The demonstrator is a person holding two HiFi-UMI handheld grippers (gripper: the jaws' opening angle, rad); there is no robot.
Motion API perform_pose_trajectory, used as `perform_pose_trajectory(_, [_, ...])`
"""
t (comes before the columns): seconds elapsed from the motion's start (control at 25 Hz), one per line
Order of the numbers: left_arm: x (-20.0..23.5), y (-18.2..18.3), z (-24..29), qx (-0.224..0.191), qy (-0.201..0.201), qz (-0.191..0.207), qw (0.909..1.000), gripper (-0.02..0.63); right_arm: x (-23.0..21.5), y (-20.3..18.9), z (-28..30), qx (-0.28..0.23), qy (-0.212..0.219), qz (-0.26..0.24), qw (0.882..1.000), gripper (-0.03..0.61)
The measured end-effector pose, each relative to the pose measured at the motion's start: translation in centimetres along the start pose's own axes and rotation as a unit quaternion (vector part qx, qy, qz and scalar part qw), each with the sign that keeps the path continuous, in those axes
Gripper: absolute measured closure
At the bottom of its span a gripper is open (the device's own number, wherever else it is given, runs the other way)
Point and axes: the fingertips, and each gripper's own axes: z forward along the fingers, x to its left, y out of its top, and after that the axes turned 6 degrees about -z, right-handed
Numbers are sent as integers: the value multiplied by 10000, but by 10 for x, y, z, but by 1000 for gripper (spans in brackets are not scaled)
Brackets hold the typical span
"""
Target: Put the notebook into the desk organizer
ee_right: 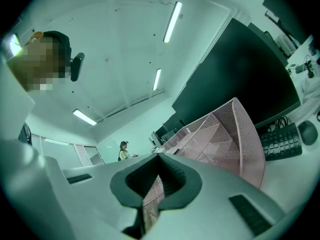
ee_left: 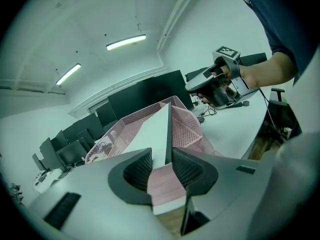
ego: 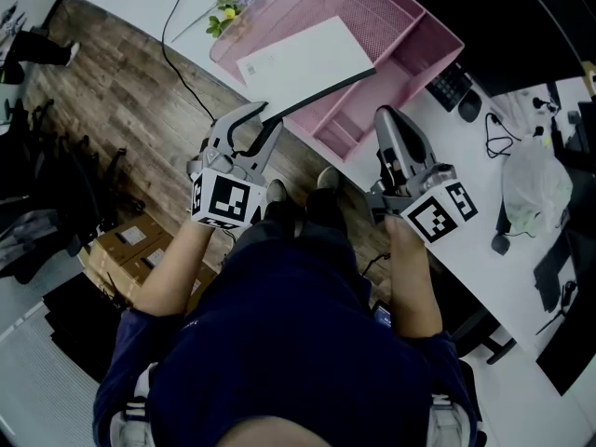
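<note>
A pink mesh desk organizer [ego: 410,49] stands on the white desk [ego: 484,240]. The notebook [ego: 298,59], white-covered with a dark spine, lies slanted across the organizer's compartments, its near corner sticking out over the front rim. My left gripper [ego: 270,116] is open at that corner. In the left gripper view the notebook [ee_left: 157,129] stands edge-on in the gap of the left gripper [ee_left: 161,159], over the organizer [ee_left: 187,129]. My right gripper [ego: 386,115] is shut and empty, just in front of the organizer's right half. In the right gripper view, the right gripper [ee_right: 157,156] points at the organizer [ee_right: 235,139].
A keyboard [ego: 449,84] and mouse [ego: 470,108] lie right of the organizer, below a dark monitor [ee_right: 240,79]. A plastic bag [ego: 535,180] and cables sit further right. Flowers [ego: 228,3] stand at the organizer's left. Cardboard boxes [ego: 130,250] rest on the wooden floor. A person [ee_right: 123,150] stands far off.
</note>
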Motion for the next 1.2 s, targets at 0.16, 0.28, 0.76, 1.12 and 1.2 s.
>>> perform_pose_trajectory(0.16, [-2, 2, -3, -72, -54, -25, 10000, 459, 4, 0, -1, -15, -2, -29, 10000, 575])
perform_pose_trajectory(0.28, [-4, 4, -6, -131, -96, -33, 9999, 445, 8, 0, -3, -23, -3, -60, 10000, 575])
perform_pose_trajectory(0.76, [-1, 11, -25, -366, -99, -44, 9993, 442, 29, 3, -6, -81, -15, -198, 9998, 577])
perform_pose_trajectory(1.12, [10, 7, -43, -472, -23, -82, 9988, 440, 52, 2, -3, -104, 5, -322, 9994, 575])
perform_pose_trajectory(1.2, [13, 5, -48, -497, -6, -94, 9987, 440, 58, 1, -2, -110, 14, -350, 9993, 575])
